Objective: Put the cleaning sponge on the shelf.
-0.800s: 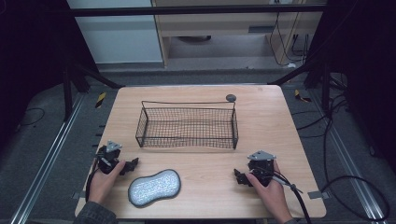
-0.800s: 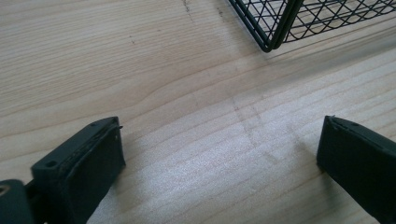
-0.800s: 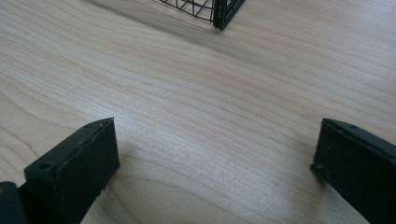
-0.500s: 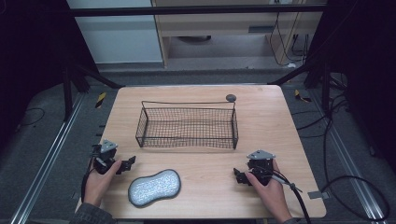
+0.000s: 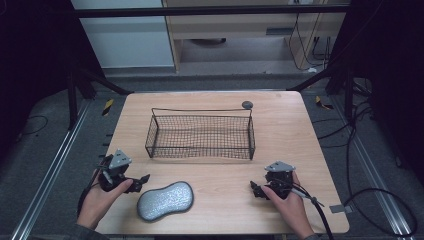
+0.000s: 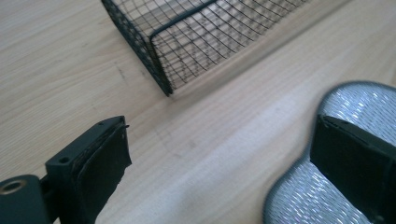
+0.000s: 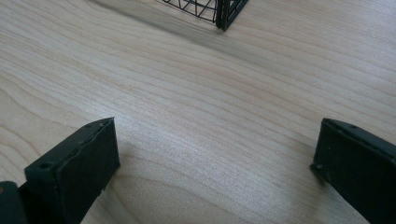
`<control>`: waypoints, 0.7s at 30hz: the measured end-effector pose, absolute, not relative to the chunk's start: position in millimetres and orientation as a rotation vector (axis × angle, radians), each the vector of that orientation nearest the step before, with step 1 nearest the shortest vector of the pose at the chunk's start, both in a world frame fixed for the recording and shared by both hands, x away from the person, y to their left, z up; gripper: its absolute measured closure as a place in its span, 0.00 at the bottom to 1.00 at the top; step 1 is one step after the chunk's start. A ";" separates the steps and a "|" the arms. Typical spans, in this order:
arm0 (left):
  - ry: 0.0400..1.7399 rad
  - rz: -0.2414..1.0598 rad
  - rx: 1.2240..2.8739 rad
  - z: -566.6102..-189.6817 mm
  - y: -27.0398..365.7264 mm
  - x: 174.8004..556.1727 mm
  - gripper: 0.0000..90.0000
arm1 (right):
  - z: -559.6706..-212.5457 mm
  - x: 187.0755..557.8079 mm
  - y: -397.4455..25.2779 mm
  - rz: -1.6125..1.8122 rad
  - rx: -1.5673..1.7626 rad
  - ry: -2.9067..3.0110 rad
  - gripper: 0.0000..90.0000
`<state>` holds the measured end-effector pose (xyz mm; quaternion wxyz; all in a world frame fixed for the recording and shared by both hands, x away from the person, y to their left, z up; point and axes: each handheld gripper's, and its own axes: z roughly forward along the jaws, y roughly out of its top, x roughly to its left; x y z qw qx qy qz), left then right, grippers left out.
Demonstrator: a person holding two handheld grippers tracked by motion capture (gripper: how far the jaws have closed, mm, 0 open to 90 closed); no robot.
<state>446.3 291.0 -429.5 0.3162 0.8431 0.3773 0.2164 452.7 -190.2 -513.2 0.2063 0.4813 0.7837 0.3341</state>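
Since the earlier frames our left gripper [image 5: 134, 183] has slid back from the wire basket [image 5: 200, 135] and settled lower on the bench [image 5: 300, 120], beside the sponge [image 5: 165, 200]; our right gripper [image 5: 260, 191] has barely shifted.

From the high view, we see the silvery, peanut-shaped sponge lying flat in front of the basket's left half, well apart from it, with the left gripper just left of it. The right gripper rests in front of the basket's right corner. A small dark disc [image 5: 247, 104] sits behind the basket.

Through the left gripper view, our fingers [image 6: 100, 161] stand spread wide, one of them over the sponge's [image 6: 359, 100] edge, pinching nothing. Its glittery woven skin shows here, which the high view blurs.

Through the right gripper view, our fingers [image 7: 79, 168] are spread over bare wood, with the basket's corner [image 7: 229, 11] ahead.

We judge the sponge light, soft and springy, so we would pinch it across its narrow waist.
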 end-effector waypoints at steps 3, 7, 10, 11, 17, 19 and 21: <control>0.951 0.555 2.301 -426.7 279.9 439.9 0.04 | -513.2 452.2 -190.5 0.929 1.339 2.186 0.00; 0.906 0.496 2.361 -425.6 268.5 437.8 0.05 | -513.3 451.6 -190.7 0.932 1.339 2.187 0.00; 0.876 0.493 2.432 -426.9 260.6 437.7 0.05 | -513.1 451.5 -190.9 0.930 1.337 2.189 0.00; 0.864 0.478 2.455 -426.9 258.0 437.4 0.04 | -513.1 451.5 -191.0 0.929 1.336 2.190 0.00; 0.766 0.452 2.534 -424.9 244.0 434.1 0.04 | -513.2 451.4 -191.0 0.932 1.335 2.190 0.00; 0.703 0.441 2.592 -424.1 236.6 432.0 0.04 | -513.2 451.3 -191.1 0.930 1.334 2.190 0.00; 0.661 0.421 2.629 -423.9 232.0 430.7 0.04 | -513.3 451.3 -191.1 0.933 1.333 2.190 0.00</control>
